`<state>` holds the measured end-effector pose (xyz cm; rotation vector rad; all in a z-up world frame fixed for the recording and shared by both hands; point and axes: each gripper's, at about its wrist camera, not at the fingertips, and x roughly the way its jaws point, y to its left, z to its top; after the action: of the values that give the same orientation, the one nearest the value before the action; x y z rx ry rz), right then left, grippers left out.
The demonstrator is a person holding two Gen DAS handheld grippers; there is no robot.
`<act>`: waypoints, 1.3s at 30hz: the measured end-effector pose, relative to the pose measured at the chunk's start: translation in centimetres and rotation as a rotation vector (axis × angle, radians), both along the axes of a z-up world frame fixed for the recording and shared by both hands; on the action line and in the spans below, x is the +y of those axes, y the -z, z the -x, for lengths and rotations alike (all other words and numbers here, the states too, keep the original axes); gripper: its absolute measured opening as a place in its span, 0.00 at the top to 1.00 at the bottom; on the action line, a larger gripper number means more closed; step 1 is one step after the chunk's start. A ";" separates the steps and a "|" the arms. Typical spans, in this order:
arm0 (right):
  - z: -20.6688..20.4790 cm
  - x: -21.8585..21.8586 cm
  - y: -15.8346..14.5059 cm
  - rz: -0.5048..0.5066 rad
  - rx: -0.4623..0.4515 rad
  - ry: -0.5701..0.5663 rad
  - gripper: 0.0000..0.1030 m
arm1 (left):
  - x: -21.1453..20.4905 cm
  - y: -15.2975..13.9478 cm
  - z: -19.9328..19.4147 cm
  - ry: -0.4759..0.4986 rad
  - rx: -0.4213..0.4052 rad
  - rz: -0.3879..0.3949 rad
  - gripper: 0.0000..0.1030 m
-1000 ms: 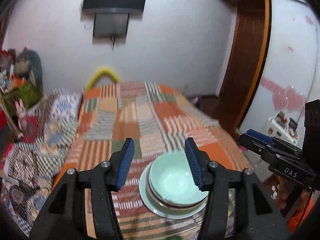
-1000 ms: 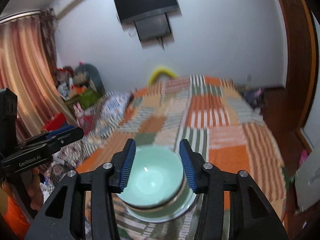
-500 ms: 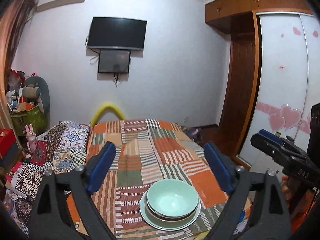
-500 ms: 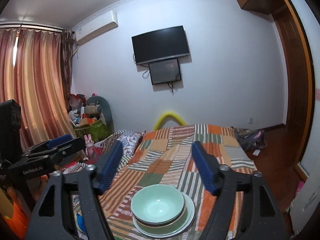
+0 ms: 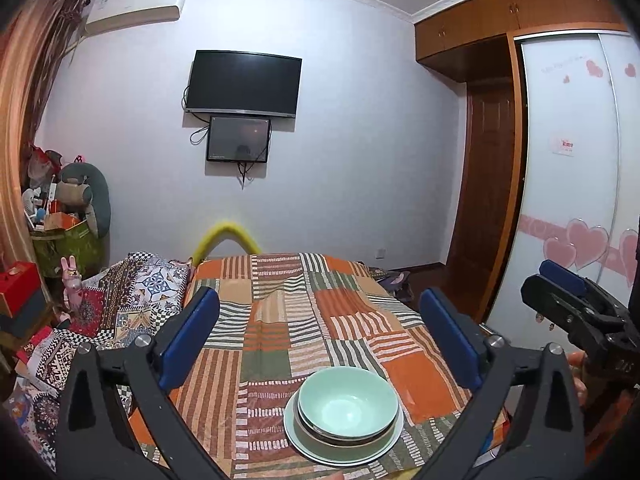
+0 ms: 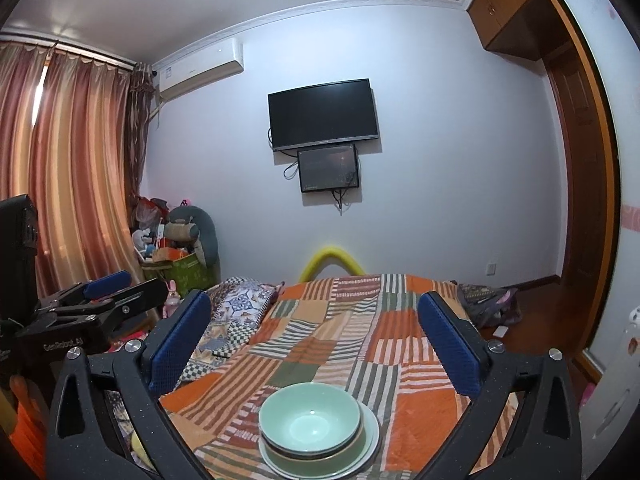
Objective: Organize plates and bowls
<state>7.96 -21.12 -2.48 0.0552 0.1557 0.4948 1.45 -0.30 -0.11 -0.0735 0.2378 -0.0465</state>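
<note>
Both your grippers have nothing in them right now. Your left gripper (image 5: pixel 320 336) has its jaws still spreading wide, same with your right gripper (image 6: pixel 314 336). The green bowl (image 5: pixel 347 404) sits nested in a stack on the pale green plate (image 5: pixel 298 438), low and just ahead of both sets of fingers, on the striped patchwork blanket (image 5: pixel 280 320).

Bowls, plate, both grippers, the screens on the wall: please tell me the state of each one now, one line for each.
Top bowl: upright, empty, nested in the stack.
Lower bowl: under it, only its rim shows.
Plate: flat on the patchwork cover, carrying the bowls.
Left gripper: jaws opening, nothing between them.
Right gripper: jaws opening, nothing between them.
Television: dark.
Small screen: dark.
</note>
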 end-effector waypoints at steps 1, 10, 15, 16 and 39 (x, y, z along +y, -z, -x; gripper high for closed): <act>0.0 0.0 0.0 0.001 -0.002 -0.001 0.00 | 0.0 0.1 0.0 -0.002 0.000 -0.001 0.01; 0.2 -0.4 0.3 -0.006 -0.001 -0.005 0.00 | 0.0 0.2 0.1 -0.003 0.002 -0.001 0.01; 0.2 -0.5 0.4 -0.008 0.000 -0.005 0.00 | 0.0 0.2 0.1 -0.003 0.004 0.004 0.01; 0.2 -0.5 0.4 -0.008 0.000 -0.004 0.00 | 0.1 0.2 0.0 -0.004 0.005 0.004 0.01; 0.3 -0.4 0.3 -0.007 0.007 -0.009 0.00 | -0.1 0.4 0.1 0.014 -0.001 -0.002 0.01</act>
<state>7.64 -21.48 -2.83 0.0631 0.1608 0.5041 1.32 -0.40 -0.51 -0.0700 0.2377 -0.0603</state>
